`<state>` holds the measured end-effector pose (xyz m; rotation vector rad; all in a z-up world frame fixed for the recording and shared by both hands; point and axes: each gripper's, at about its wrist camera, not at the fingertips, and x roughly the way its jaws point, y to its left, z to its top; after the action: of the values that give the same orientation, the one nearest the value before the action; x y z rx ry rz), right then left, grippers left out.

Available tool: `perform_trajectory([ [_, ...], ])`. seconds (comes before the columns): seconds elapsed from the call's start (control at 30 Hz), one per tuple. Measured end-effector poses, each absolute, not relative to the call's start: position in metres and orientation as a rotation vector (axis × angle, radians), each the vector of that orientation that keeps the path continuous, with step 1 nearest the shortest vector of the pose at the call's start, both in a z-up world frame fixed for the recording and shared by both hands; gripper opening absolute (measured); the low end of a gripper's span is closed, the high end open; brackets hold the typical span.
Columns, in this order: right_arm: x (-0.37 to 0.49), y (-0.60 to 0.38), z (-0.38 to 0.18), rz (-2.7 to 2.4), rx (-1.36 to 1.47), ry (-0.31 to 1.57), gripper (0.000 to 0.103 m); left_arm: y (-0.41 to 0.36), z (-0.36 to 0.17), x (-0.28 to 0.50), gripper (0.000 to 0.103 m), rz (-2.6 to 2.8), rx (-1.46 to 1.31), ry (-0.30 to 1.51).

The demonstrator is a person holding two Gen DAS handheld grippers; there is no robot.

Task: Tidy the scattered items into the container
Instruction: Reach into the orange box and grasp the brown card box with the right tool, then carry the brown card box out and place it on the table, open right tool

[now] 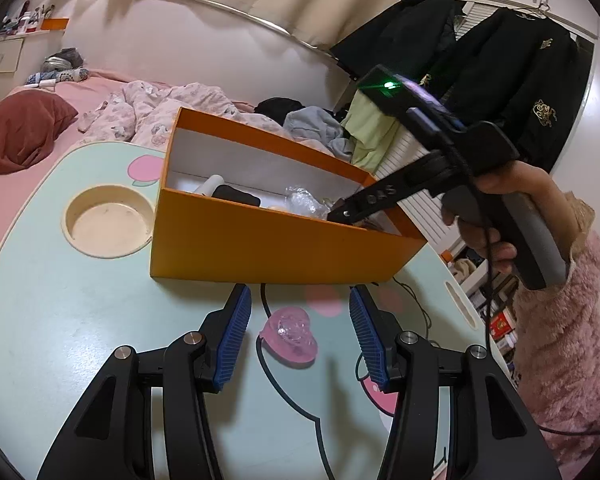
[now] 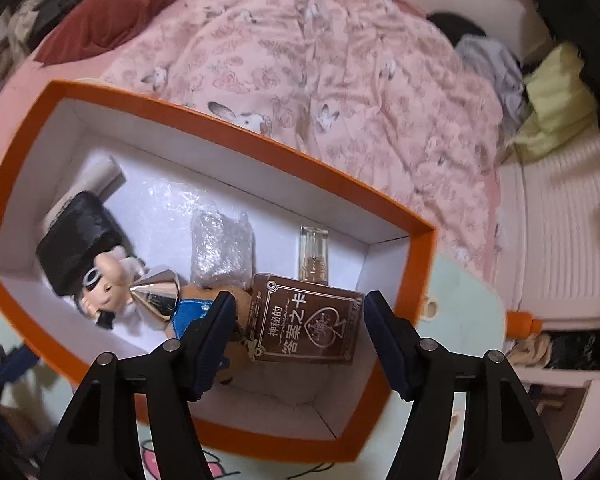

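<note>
An orange box (image 1: 260,248) with a white inside stands on the pale green lap table (image 1: 80,312). A pink translucent heart-shaped item (image 1: 290,336) lies on the table between the fingers of my open left gripper (image 1: 300,320), untouched. My right gripper (image 2: 300,332) is open above the right end of the box (image 2: 416,272); its tips reach into the box in the left wrist view (image 1: 346,212). A brown card box (image 2: 306,320) lies below it, not gripped. The box also holds a doll figure (image 2: 108,280), a silver cone (image 2: 158,294), a plastic-wrapped packet (image 2: 220,244) and a small glass bottle (image 2: 314,256).
A round cup recess (image 1: 108,222) is sunk in the table left of the box. A black cable (image 1: 412,300) runs across the table on the right. A bed with a pink quilt (image 2: 340,60) and a red pillow (image 1: 24,132) lies behind. Dark jackets (image 1: 512,80) hang at right.
</note>
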<state>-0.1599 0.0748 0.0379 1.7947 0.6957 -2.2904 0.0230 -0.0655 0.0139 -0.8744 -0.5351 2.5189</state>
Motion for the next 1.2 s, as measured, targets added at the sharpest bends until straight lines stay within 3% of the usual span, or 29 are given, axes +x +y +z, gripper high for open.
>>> perform_trajectory([
  [0.1,-0.169,0.079,0.035,-2.238,1.856,0.618,0.063,-0.065,0.014,0.024,0.052,2.521,-0.867,-0.524],
  [0.2,-0.172,0.089,0.038,-2.185,1.906,0.474,0.044,-0.064,0.014,0.024,0.052,2.52,-0.868,-0.512],
  [0.27,-0.169,0.094,0.038,-2.181,1.919,0.457,0.024,-0.064,0.014,0.024,0.052,2.519,-0.867,-0.509],
  [0.37,-0.164,0.099,0.038,-2.186,1.897,0.441,0.02,-0.065,0.014,0.024,0.052,2.519,-0.868,-0.51],
  [0.6,-0.155,0.108,0.052,-2.248,1.815,0.441,0.018,-0.064,0.013,0.023,0.052,2.517,-0.877,-0.51],
  [0.9,-0.074,0.128,0.138,-2.46,1.257,0.099,0.018,-0.065,0.013,0.023,0.052,2.517,-0.881,-0.513],
  [1.2,-0.005,0.148,0.079,-2.419,1.271,0.05,0.018,-0.064,0.012,0.021,0.052,2.511,-0.896,-0.523],
])
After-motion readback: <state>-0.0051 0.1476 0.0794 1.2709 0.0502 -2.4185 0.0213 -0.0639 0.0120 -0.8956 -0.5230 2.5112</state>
